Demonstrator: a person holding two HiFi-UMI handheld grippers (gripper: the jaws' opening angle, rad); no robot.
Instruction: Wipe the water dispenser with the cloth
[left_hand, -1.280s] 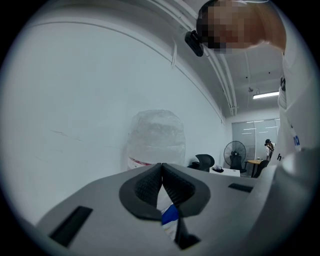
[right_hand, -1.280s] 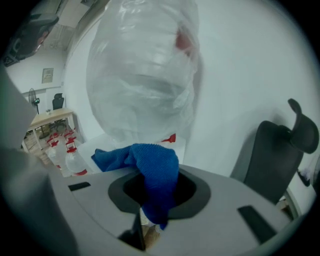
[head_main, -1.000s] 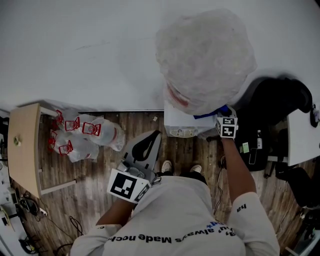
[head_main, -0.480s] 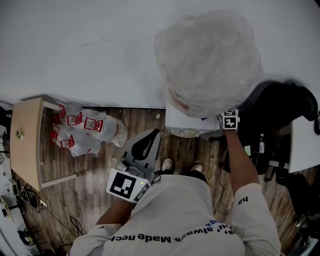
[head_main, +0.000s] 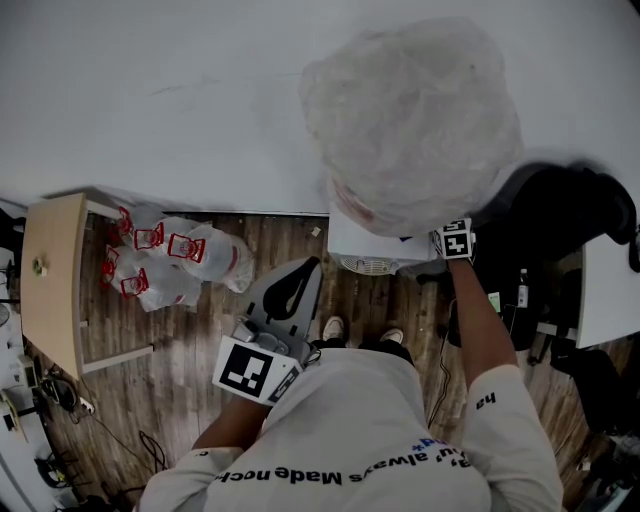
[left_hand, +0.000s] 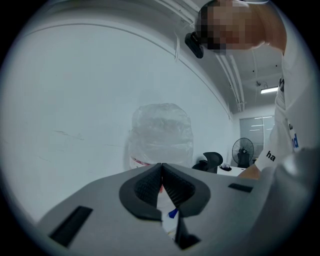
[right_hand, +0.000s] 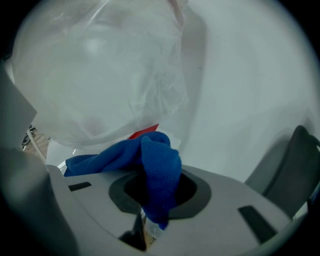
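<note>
The water dispenser (head_main: 362, 240) is a white box with a large upturned bottle (head_main: 412, 125) wrapped in clear plastic on top. At the dispenser's top right corner, just under the bottle, my right gripper (head_main: 437, 239) is shut on a blue cloth (right_hand: 150, 159). In the right gripper view the cloth bunches out of the jaws against the white top, beneath the bottle (right_hand: 100, 75). My left gripper (head_main: 288, 296) hangs low in front of the person, away from the dispenser. Its jaws (left_hand: 161, 172) are shut on nothing and point toward the bottle (left_hand: 161, 135).
Clear plastic bags with red print (head_main: 168, 262) lie on the wood floor at the left, beside a light wooden table (head_main: 50, 290). A black office chair (head_main: 560, 215) and a white desk (head_main: 605, 275) stand to the dispenser's right. Cables trail on the floor.
The right gripper with the cloth has shifted slightly up along the dispenser's top right corner under the bottle. The left gripper has stayed where it was.
</note>
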